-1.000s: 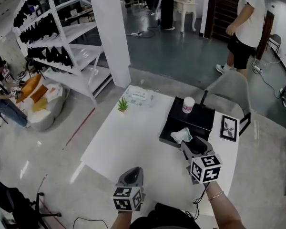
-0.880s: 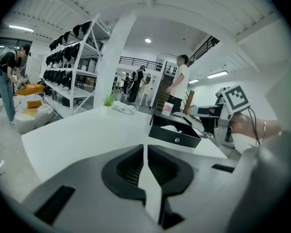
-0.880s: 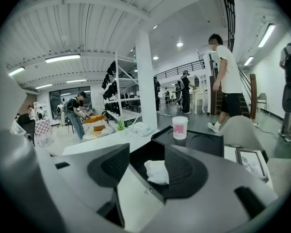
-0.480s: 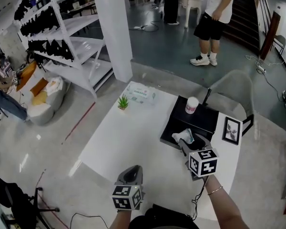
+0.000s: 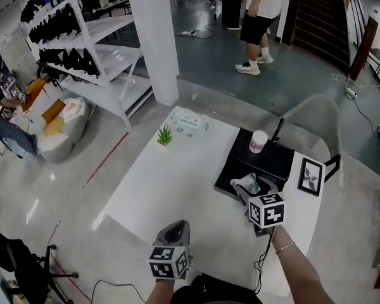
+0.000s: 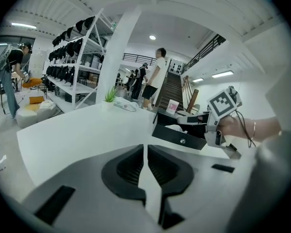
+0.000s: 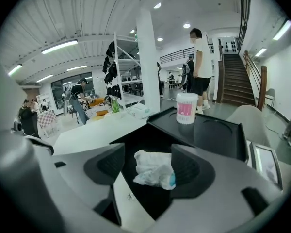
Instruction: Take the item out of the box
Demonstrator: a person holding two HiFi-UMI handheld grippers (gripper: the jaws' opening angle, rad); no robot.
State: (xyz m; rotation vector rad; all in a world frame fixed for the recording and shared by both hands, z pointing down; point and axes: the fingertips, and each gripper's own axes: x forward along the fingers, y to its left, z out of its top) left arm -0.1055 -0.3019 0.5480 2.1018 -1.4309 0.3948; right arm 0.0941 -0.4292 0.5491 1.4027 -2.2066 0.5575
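A black box [image 5: 266, 160] stands at the right of the white table [image 5: 171, 182], its front drawer pulled out toward me. Inside the drawer lies a crumpled white packet [image 5: 246, 183] with a blue spot. My right gripper [image 5: 249, 193] reaches over the drawer. In the right gripper view its jaws are opening, with the packet [image 7: 154, 169] between them; there is a gap on the left and the packet lies against the right jaw. A white cup with a pink label [image 7: 186, 108] stands on the box top [image 7: 213, 130]. My left gripper [image 5: 174, 232] hovers near the table's front edge, shut and empty.
A small potted plant [image 5: 164, 136] and a pack of wipes [image 5: 189, 125] sit at the table's far side. A framed picture [image 5: 311, 176] stands right of the box, a grey chair [image 5: 316, 122] behind it. White shelving [image 5: 82, 43] and a person [image 5: 259, 18] are farther off.
My right gripper has edged forward over the drawer and its jaws have widened round the packet. The person in the background has walked left. The left gripper has stayed put.
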